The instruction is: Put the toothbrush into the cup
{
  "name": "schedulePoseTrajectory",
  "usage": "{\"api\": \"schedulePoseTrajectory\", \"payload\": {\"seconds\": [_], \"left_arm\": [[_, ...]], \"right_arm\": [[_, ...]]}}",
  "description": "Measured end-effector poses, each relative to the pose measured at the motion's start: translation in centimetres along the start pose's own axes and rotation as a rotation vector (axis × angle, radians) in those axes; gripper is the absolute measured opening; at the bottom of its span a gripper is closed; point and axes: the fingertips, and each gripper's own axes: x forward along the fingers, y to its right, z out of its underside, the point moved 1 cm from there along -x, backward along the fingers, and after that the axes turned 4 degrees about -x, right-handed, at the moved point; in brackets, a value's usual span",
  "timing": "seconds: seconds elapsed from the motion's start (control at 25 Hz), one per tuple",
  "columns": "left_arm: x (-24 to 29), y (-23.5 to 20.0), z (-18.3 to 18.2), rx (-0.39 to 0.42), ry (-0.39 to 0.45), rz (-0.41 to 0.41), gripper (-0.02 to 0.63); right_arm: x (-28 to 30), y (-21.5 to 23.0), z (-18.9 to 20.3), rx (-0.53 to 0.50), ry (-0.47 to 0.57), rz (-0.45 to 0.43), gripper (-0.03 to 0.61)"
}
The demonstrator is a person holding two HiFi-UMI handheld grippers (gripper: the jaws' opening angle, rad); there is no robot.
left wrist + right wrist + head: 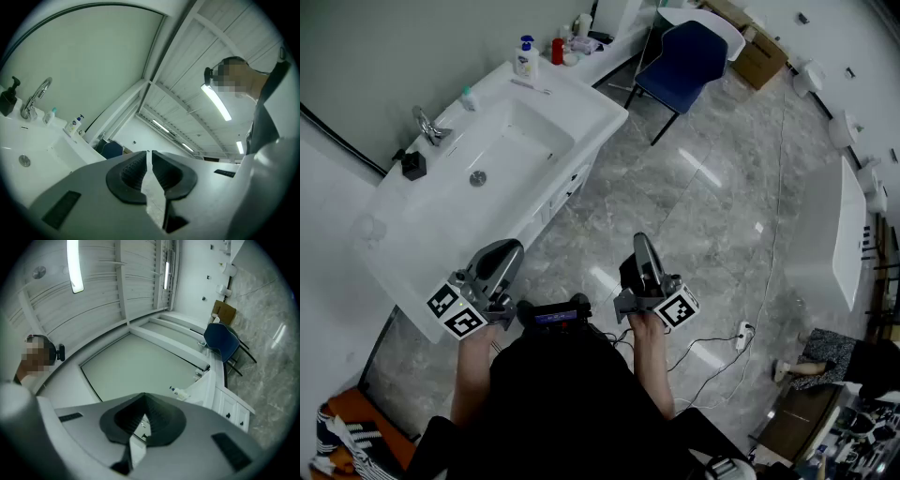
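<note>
A thin pale toothbrush point(530, 86) appears to lie on the white sink counter point(403, 234), near its far end. A faint clear cup point(370, 228) seems to stand at the counter's near left end; it is hard to make out. Both grippers are held close to the person's body, well short of the counter. My left gripper point(502, 251) point(149, 152) points up toward the ceiling, jaws shut with only a slit between the pads, nothing in them. My right gripper point(642, 242) point(143, 394) is likewise shut and holds nothing.
On the counter are a faucet point(429, 125), a black soap dispenser point(412, 164), a blue-and-white pump bottle point(525, 58), a red bottle point(557, 52) and a basin with a drain point(477, 177). A blue chair point(684, 61) and a cardboard box point(759, 56) stand beyond on the grey tiled floor.
</note>
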Motion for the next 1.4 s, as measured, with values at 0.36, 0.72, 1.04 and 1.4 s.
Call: {"api": "schedulePoseTrajectory", "payload": {"seconds": [0.36,0.72,1.04,1.4], "left_arm": [[2.9,0.5,0.8,0.024,-0.002,0.011,0.04],[6.6,2.2,2.5,0.05,-0.029,0.025,0.04],[9.0,3.9,3.5,0.083,-0.045,0.034,0.04],[10.2,4.4,3.7,0.148,-0.074,0.021,0.04]], "right_arm": [[-0.5,2.0,-2.2,0.0,0.021,-0.018,0.005],[-2.6,4.7,-5.7,0.001,0.056,-0.013,0.005],[-4.0,5.8,-8.1,0.0,0.082,-0.025,0.005],[-6.8,7.1,-9.7,-0.05,0.1,0.009,0.005]]}}
